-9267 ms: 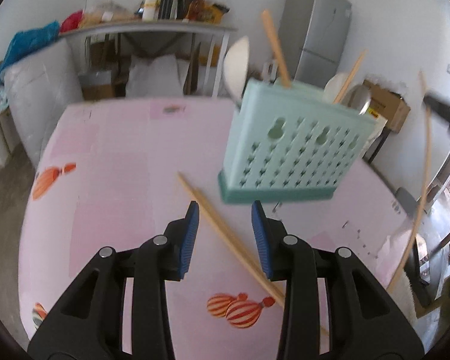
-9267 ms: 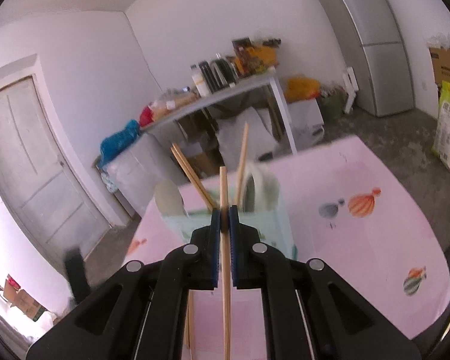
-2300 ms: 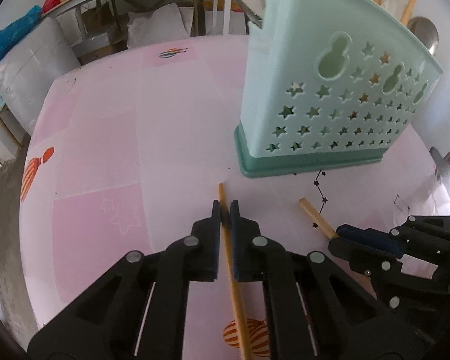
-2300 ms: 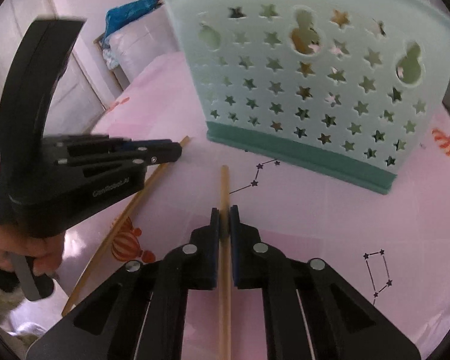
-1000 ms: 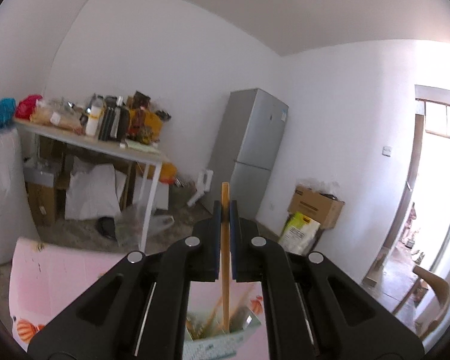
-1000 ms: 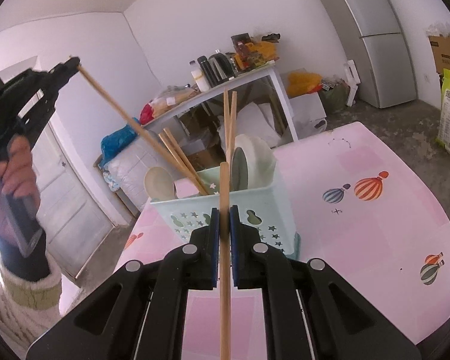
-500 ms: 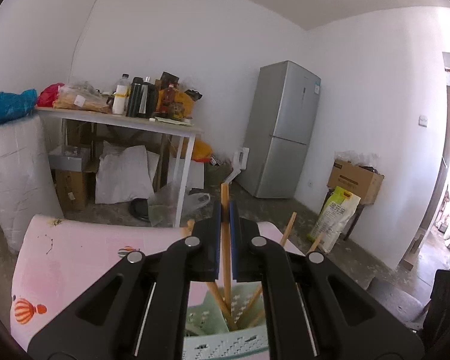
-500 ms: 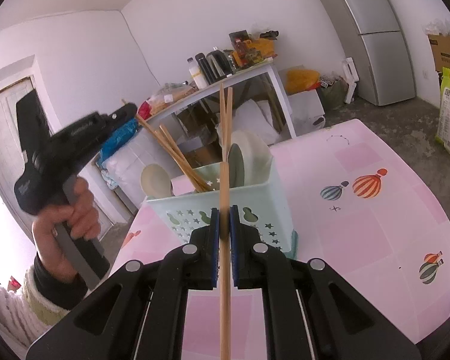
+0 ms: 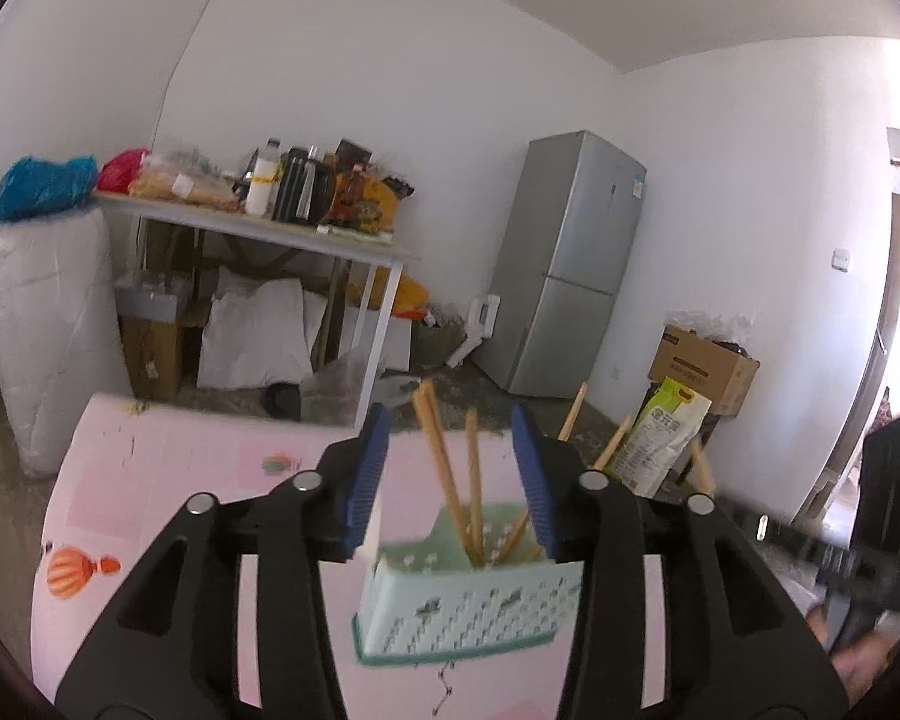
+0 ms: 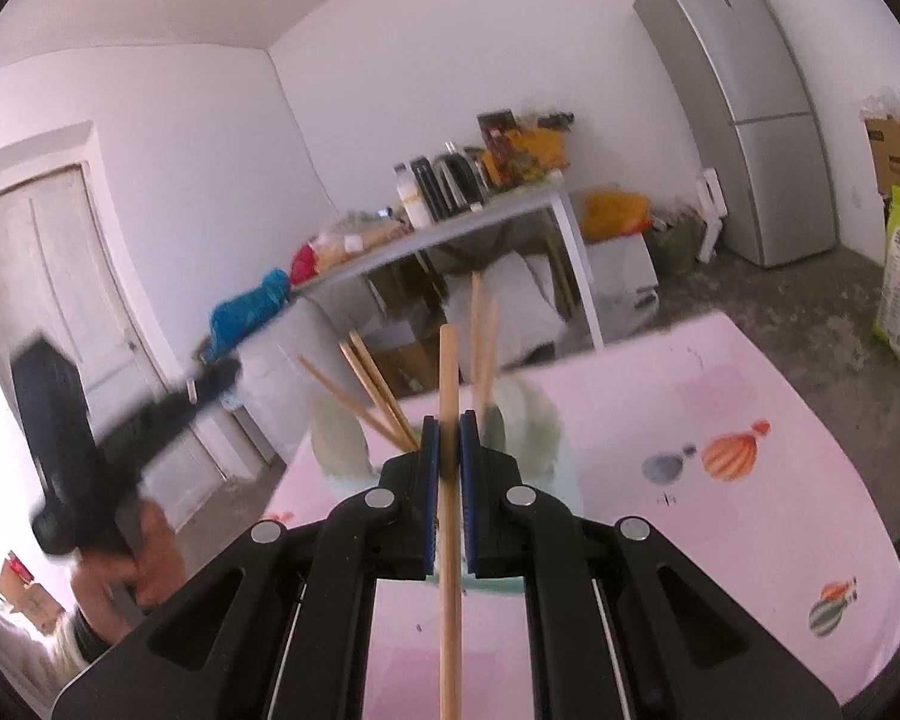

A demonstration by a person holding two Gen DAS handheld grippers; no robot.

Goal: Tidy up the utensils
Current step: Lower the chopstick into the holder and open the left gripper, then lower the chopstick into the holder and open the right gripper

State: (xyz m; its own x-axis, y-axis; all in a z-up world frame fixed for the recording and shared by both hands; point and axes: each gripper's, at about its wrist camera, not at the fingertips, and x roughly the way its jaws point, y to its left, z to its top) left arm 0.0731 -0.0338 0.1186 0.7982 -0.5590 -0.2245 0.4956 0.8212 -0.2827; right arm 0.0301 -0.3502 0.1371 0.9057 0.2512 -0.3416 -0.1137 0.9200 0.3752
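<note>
Your left claw point(image 9: 450, 468) had just been opening: half a second before, its blue pads were pinched on a chopstick, and now they stood apart with nothing pressed between them. That chopstick point(image 9: 441, 468) stood released in the mint caddy point(image 9: 468, 606), leaning just beside a second stick point(image 9: 473, 480), both showing in the gap between your left pads but touching neither. More sticks point(image 9: 573, 420) poked up beyond your right-hand pad. The caddy sat just ahead of and below the left claw on the pink tablecloth point(image 9: 150, 480).

Your right claw point(image 10: 449, 498) was clamped on a single chopstick point(image 10: 449, 420), which ran straight up between the blue pads, its tip above them and its tail trailing back under the claw. Ahead of that claw and partly hidden by it stood the caddy point(image 10: 561, 480), blurred, with a pale spoon bowl point(image 10: 339, 438) and several sticks point(image 10: 378, 387) fanning to the left. Off to the left of the right claw, your hand point(image 10: 144, 558) gripped the other tool, smeared by motion.
</note>
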